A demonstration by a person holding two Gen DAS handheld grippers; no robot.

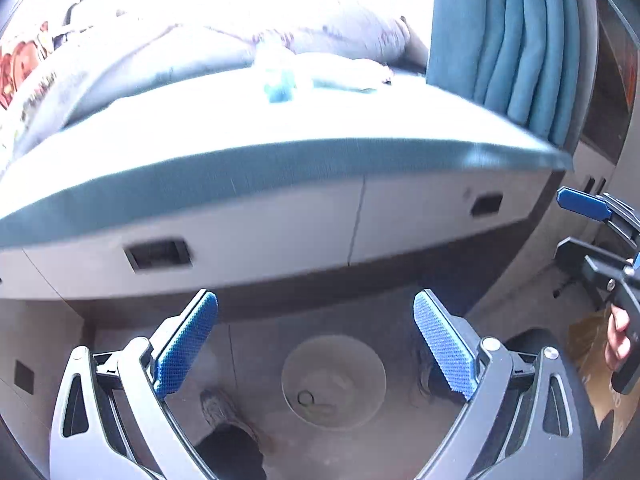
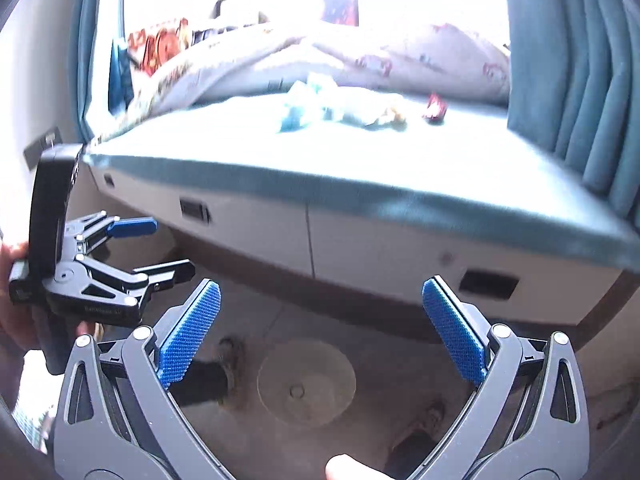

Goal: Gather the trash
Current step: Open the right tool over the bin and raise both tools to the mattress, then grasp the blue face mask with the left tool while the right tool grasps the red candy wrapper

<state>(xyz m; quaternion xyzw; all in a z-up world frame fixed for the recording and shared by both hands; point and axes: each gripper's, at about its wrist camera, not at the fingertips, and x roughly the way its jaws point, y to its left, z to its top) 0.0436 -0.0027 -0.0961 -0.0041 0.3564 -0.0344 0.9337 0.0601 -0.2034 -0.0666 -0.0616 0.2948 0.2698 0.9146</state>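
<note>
A window-seat platform (image 2: 360, 160) with a teal cushion top is seen, pale drawer fronts (image 2: 248, 232) with recessed pulls set beneath its front edge. Teal curtains (image 2: 568, 80) hang at the right end; patterned pillows (image 2: 420, 64) are piled along the back edge. Crumpled trash (image 2: 344, 108) lies near the middle of the cushion towards the back, with a small red wrapper (image 2: 434, 110) just beside it to the right. The left claw (image 1: 316, 344) and right claw (image 2: 322, 330) are held wide apart, empty, above a grey floor (image 2: 304, 384).
</note>
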